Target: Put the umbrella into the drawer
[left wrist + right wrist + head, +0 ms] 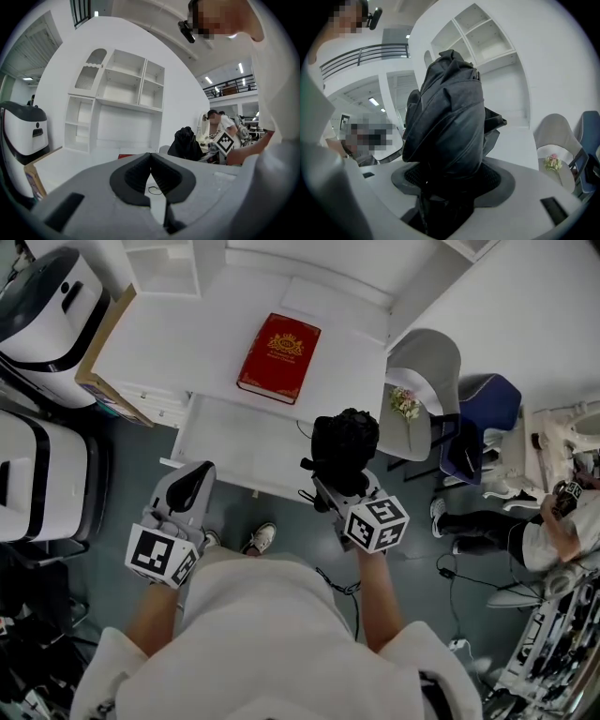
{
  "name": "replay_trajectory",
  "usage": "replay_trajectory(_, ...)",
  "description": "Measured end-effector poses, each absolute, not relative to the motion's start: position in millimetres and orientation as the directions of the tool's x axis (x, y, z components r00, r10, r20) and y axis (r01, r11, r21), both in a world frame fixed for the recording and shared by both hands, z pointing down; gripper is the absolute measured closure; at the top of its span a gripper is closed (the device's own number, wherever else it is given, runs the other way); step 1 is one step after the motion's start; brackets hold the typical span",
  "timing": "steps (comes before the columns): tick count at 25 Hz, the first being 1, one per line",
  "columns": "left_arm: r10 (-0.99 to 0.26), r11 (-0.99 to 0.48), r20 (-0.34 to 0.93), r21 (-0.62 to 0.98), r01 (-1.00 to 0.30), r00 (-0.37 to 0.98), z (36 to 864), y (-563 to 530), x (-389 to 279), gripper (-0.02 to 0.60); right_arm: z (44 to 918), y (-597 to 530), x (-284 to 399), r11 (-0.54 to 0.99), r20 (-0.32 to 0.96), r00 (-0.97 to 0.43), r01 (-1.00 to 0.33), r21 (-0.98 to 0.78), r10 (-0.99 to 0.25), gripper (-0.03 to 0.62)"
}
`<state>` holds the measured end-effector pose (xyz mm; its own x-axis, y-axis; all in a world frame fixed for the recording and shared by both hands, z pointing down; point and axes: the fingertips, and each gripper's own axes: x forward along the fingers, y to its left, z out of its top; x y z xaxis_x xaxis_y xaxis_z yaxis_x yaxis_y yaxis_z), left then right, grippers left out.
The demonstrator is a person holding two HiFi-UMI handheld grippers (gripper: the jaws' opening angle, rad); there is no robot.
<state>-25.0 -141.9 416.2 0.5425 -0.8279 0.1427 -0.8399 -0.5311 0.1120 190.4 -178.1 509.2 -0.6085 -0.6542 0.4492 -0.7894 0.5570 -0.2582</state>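
Observation:
A folded black umbrella (345,448) is clamped in my right gripper (343,486), which is shut on it; the right gripper view fills with the umbrella's (446,112) dark fabric rising from between the jaws. It hangs over the right end of the open white drawer (234,442) pulled out below the desk. My left gripper (192,482) stands at the drawer's front left corner, shut and holding nothing; in the left gripper view its pads (151,172) meet. From there the umbrella (185,143) shows to the right.
A red book (279,357) lies on the white desk (169,334) behind the drawer. A grey chair (422,381) with flowers stands at the right, with a seated person (525,521) beyond it. White machines (42,306) and a cardboard box (98,362) crowd the left.

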Motion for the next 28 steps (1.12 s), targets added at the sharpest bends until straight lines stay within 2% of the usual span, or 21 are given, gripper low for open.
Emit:
replay_trajectory(6,-0.837,-0.51,0.157,0.123,-0.851,0.524,422.9,-140.3,-27.4,0.568,540.5,-195.0,172.9,0.636,0.541,-0.598,-0.758,-0.143,-0.591,0.316)
replay_trajectory(12,-0.852,-0.479,0.172,0.126,-0.869,0.495,429.2,-145.1,-31.9,0.567,568.5,-210.2,153.5,0.678,0.593,-0.613,-0.721,-0.147,-0.523,0.316)
replay_trajectory(19,-0.871,-0.427,0.205,0.129,-0.895,0.446,438.9,-145.8,-42.7,0.568,613.3,-217.0,140.2,0.779,0.701,-0.569,-0.626,-0.031,-0.43,0.316)
replay_trajectory(28,-0.885,-0.371,0.248,0.133,-0.919,0.393,451.0,-134.5,-57.4,0.567,685.3,-224.9,120.8,0.831,0.807,-0.51,-0.555,-0.045,-0.297,0.316)
